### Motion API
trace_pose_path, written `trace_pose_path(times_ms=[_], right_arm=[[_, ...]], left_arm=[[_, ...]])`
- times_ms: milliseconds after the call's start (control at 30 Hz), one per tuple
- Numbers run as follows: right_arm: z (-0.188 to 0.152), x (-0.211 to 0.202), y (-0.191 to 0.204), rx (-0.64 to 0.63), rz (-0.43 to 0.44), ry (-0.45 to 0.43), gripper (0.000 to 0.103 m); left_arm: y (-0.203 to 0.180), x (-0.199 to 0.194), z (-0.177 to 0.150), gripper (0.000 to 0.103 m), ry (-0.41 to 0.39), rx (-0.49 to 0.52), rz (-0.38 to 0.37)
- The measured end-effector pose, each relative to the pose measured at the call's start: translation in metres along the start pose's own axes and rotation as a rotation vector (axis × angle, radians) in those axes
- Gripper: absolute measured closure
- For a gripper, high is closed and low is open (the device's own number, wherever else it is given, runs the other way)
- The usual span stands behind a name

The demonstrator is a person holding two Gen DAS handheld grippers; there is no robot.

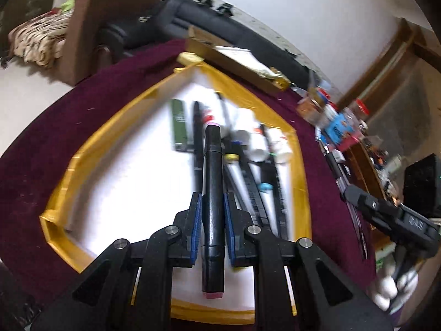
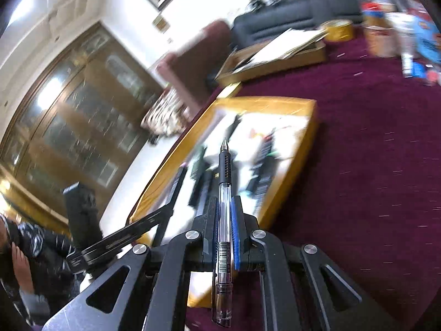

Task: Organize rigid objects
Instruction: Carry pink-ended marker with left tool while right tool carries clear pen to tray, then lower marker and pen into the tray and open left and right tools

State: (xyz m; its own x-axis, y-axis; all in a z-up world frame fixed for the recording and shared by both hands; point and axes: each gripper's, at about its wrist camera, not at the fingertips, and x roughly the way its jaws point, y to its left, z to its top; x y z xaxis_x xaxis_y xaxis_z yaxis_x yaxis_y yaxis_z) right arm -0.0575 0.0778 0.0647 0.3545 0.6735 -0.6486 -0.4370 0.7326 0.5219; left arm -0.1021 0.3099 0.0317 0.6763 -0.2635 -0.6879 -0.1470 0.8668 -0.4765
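My left gripper (image 1: 212, 207) is shut on a thick black marker (image 1: 212, 198) with pink ends, held lengthwise above a gold-rimmed white tray (image 1: 82, 154). In the tray lie several pens, markers, a green stick and white tubes (image 1: 256, 140), blurred by motion. My right gripper (image 2: 224, 207) is shut on a clear pen (image 2: 223, 209) with a black rubber grip, its tip pointing forward over the near corner of the same gold tray (image 2: 292, 165). The other gripper shows at the edge of each view: the right one (image 1: 391, 215) and the left one (image 2: 115, 240).
A maroon cloth (image 2: 372, 151) covers the table. A flat cardboard box with papers (image 2: 275, 52) lies behind the tray. Jars, boxes and bottles (image 1: 336, 121) crowd the table's right side. A dark sofa (image 1: 220, 27), a brown armchair and a glass cabinet (image 2: 77, 115) stand beyond.
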Motion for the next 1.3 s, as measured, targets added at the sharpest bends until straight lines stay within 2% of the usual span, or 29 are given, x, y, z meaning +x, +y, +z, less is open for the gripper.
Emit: trace_pose_path(times_ms=[133,300,533,633,767,833,967,1133,1200,1300], right_arm=[[-0.011,0.044,0.036,-0.042,0.019,0.085,0.095],[-0.019,0.087,0.053,-0.044,0.026,0.166,0.095],[-0.026,0.120,0.067,-0.064,-0.003,0.214,0.095],[-0.026,0.125,0.069,-0.077,-0.049,0.203,0.095],[-0.028,0.121,0.072,-0.101,-0.079,0.180,0.094],[-0.027,0.115,0.076,-0.125,-0.095,0.157,0.089],[-0.027,0.087,0.078,-0.178,-0.140,0.066,0.074],[-0.032,0.048,0.074,-0.224,-0.240,-0.073,0.055],[-0.032,0.039,0.072,-0.232,-0.273,-0.103,0.043],[-0.034,0.025,0.066,-0.243,-0.328,-0.149,0.036]], left_arm=[[0.019,-0.001,0.000,0.090,-0.010,-0.030,0.024],[0.022,-0.004,0.002,0.090,-0.035,-0.034,0.043],[0.033,-0.016,0.002,0.087,-0.063,-0.059,-0.002],[0.033,-0.024,0.001,0.081,-0.091,-0.051,0.003],[0.030,-0.038,0.002,0.055,-0.144,-0.029,0.043],[0.026,-0.043,0.003,0.053,-0.172,-0.012,0.070],[0.012,-0.052,0.003,0.048,-0.220,0.041,0.137],[-0.018,-0.059,0.000,0.040,-0.283,0.145,0.266],[-0.034,-0.062,-0.003,0.030,-0.313,0.191,0.329],[-0.055,-0.067,-0.008,0.021,-0.361,0.244,0.404]])
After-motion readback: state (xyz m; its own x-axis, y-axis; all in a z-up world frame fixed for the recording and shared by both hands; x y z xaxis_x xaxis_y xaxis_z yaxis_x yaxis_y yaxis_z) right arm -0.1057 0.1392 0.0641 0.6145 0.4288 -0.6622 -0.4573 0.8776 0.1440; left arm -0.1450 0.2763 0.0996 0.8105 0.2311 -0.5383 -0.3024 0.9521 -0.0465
